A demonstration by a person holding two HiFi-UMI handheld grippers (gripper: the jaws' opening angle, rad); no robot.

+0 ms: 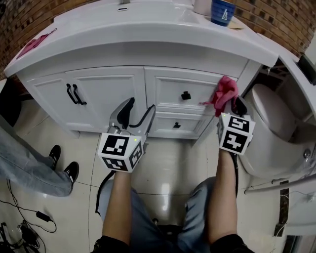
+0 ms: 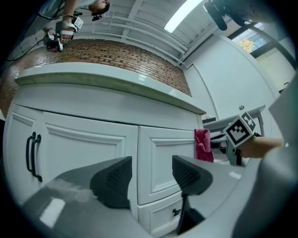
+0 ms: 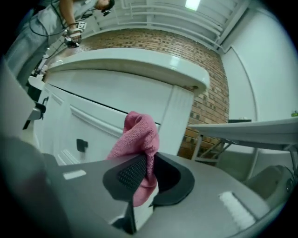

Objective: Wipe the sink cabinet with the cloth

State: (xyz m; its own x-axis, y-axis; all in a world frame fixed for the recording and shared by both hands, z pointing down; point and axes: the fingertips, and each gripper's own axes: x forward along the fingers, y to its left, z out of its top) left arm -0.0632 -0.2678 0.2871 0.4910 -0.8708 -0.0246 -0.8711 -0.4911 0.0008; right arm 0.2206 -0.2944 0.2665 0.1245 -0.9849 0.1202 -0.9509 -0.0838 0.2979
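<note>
sink cabinet [image 1: 148, 53]: 1
grippers: 2, yours, left gripper [image 1: 141, 105] and right gripper [image 3: 146, 169]
pink cloths: 2, cloth [image 1: 224, 91] in your right jaws, spare cloth [image 1: 32, 44] far left on the counter
cabinet doors [image 1: 106, 91]: 2, left
bar handles [image 1: 71, 94]: 2
drawers [image 1: 168, 89]: 2, right
knobs [image 1: 185, 95]: 2
blue cup [image 1: 222, 11]: 1, far right
shoes [image 1: 73, 171]: 2, near left

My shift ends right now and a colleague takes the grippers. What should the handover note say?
Right gripper: shut on the pink cloth, held by the top drawer at the right end of the cabinet; contact not clear.
Left gripper: open, empty, facing the cabinet's middle.
Done: no wiped area can be told apart.
Left: probably the whole cabinet front.
</note>
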